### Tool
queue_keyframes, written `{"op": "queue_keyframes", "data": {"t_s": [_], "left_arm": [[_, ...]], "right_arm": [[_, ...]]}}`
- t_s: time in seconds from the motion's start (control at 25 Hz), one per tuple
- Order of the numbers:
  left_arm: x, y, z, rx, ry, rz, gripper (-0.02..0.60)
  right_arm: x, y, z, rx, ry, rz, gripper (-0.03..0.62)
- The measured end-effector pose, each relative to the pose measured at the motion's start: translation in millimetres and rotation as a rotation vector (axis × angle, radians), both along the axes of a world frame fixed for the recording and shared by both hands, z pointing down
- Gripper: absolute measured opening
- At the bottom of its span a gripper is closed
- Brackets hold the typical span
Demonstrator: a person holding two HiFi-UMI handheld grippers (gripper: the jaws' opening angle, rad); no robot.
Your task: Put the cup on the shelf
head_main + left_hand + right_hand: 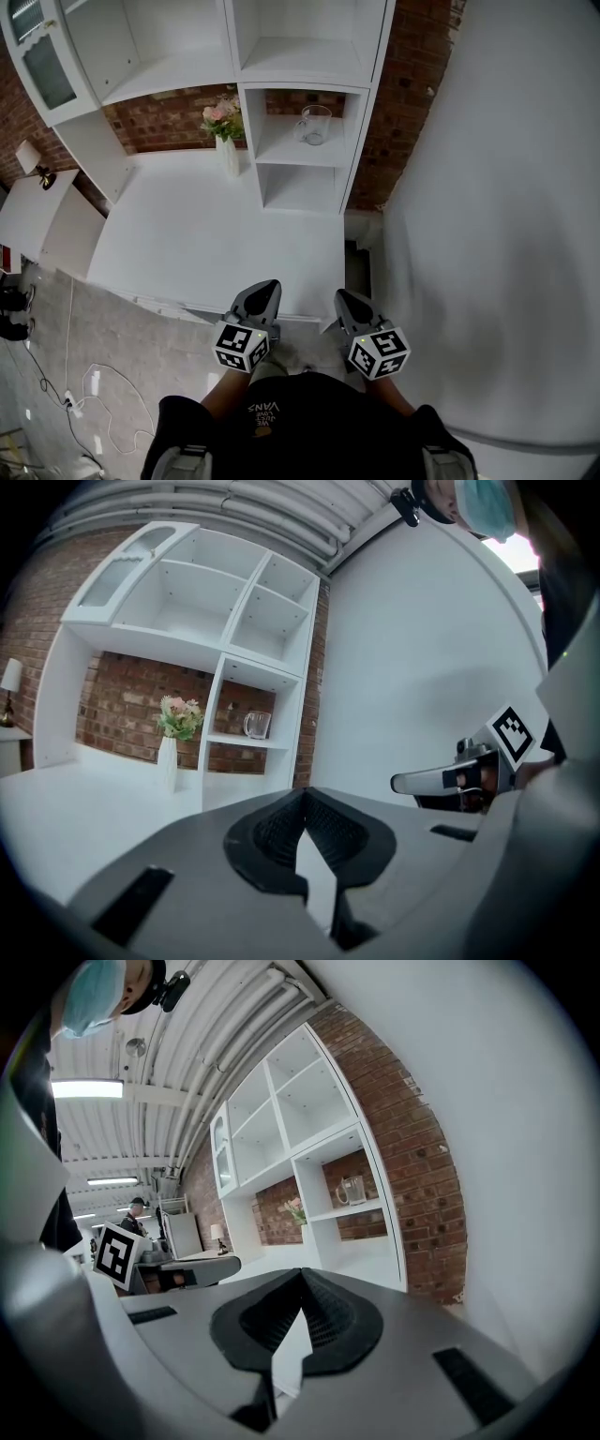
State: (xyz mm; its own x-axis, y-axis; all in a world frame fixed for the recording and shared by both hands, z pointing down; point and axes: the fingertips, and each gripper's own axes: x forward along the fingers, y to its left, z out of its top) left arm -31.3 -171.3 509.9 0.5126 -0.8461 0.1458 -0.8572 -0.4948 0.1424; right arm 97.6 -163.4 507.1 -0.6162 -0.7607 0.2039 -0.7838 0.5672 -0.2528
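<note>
A clear glass cup (315,125) with a handle stands upright on the middle shelf (291,150) of the white shelf unit's narrow right column. It shows small in the left gripper view (256,725) and the right gripper view (352,1190). Both grippers are far from it, held close to the person's body at the near edge of the white counter (206,244). My left gripper (267,289) (305,803) has its jaws closed with nothing between them. My right gripper (345,298) (302,1279) is likewise shut and holds nothing.
A white vase of pink flowers (225,131) stands on the counter just left of the cup's column. A white wall (497,216) runs along the right. A lamp (33,159) sits on a side cabinet at far left. Cables (75,384) lie on the floor.
</note>
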Motion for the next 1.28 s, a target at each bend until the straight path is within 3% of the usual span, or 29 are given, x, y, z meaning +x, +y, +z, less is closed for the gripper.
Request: {"op": "queue_keyframes", "data": {"t_s": [1.28], "left_arm": [[-4.4, 44.5, 19.2, -0.061, 0.021, -0.025, 0.008]], "right_arm": [[3.2, 20.7, 46.9, -0.092, 0.085, -0.018, 0.000]]}}
